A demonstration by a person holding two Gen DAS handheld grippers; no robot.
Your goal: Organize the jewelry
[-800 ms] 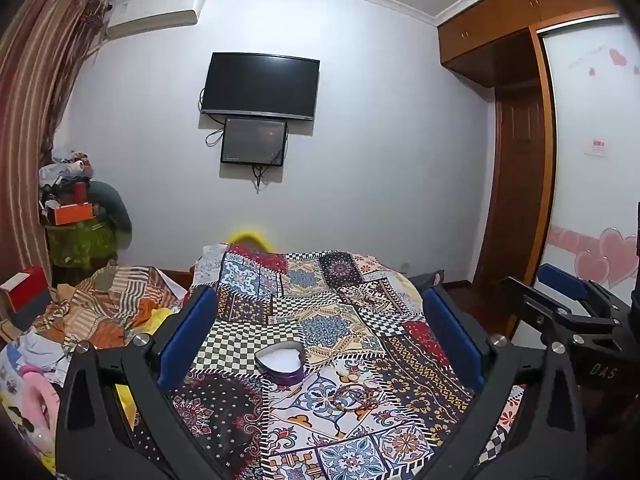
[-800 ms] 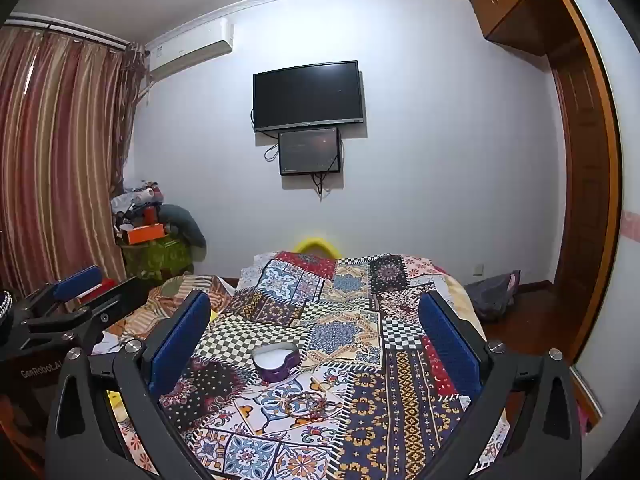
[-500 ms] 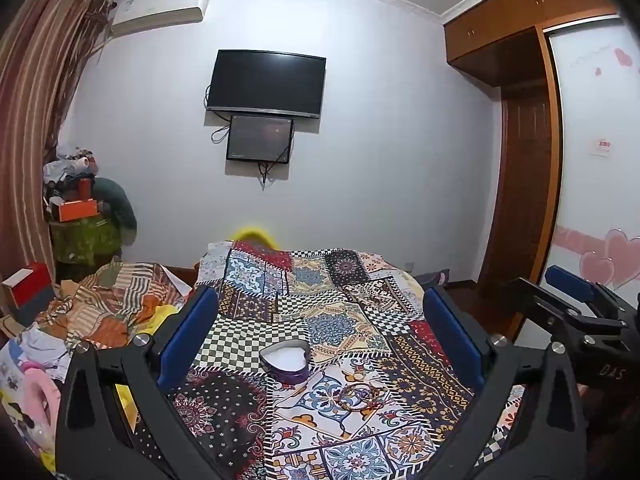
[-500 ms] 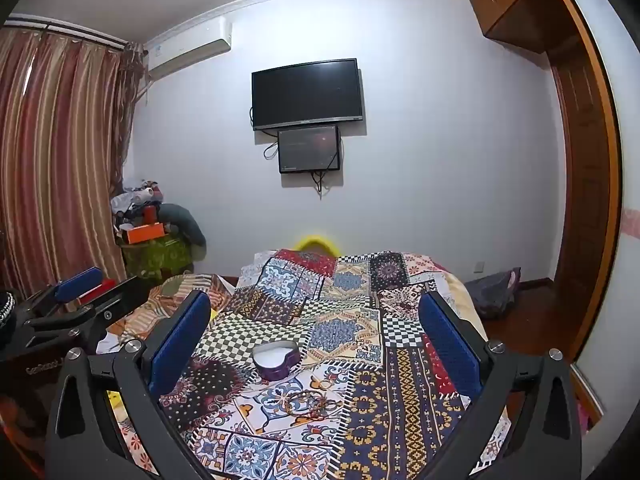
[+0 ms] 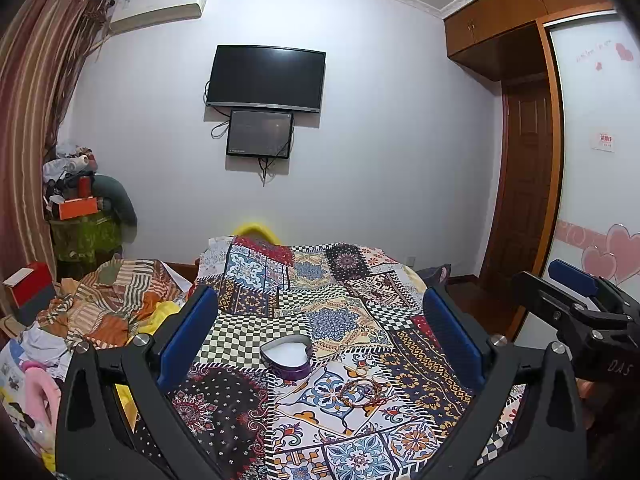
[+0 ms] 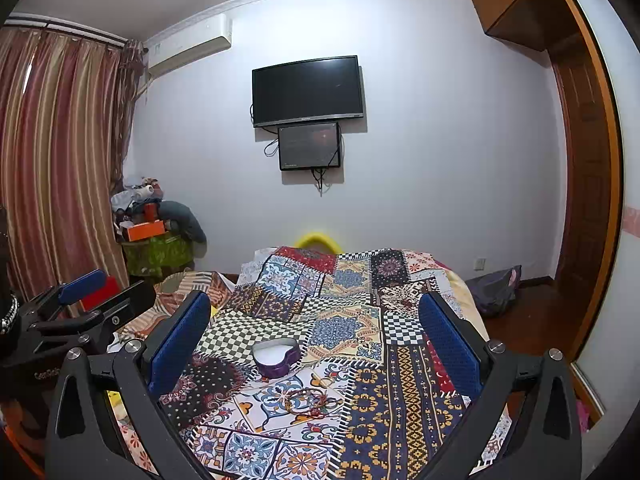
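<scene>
Two grippers hang above a bed (image 5: pixel 352 300) spread with a patchwork quilt (image 6: pixel 360 320), and both have their blue-padded fingers spread wide with nothing between them. At the far left of the room are striped curtains (image 6: pixel 60 160), then a heap of clothes and boxes (image 5: pixel 80 208) in the corner, with loose striped bedding (image 5: pixel 116 304) below it. The left gripper (image 5: pixel 320 332) frames the middle of the quilt in its own view; in the right wrist view it shows at the left edge (image 6: pixel 94 300), beside the bed. Between the fingers lies a heart-shaped purple tin (image 5: pixel 286 356), open, its inside white; the right wrist view has it too (image 6: pixel 276 355). Just nearer the cameras and a little to the right of the tin, apart from it, several bracelets (image 5: pixel 362 392) lie in a loose cluster on the quilt, thin reddish and brown rings (image 6: pixel 310 399) overlapping. On the far wall a dark TV (image 5: pixel 265 78) hangs above a smaller screen (image 5: pixel 259 133), with an air conditioner (image 5: pixel 160 6) high to their left. The right gripper (image 6: pixel 316 332) hangs likewise over the quilt; the left wrist view catches it at the right edge (image 5: pixel 576 292), before a wardrobe (image 5: pixel 600 160) with pink hearts.
</scene>
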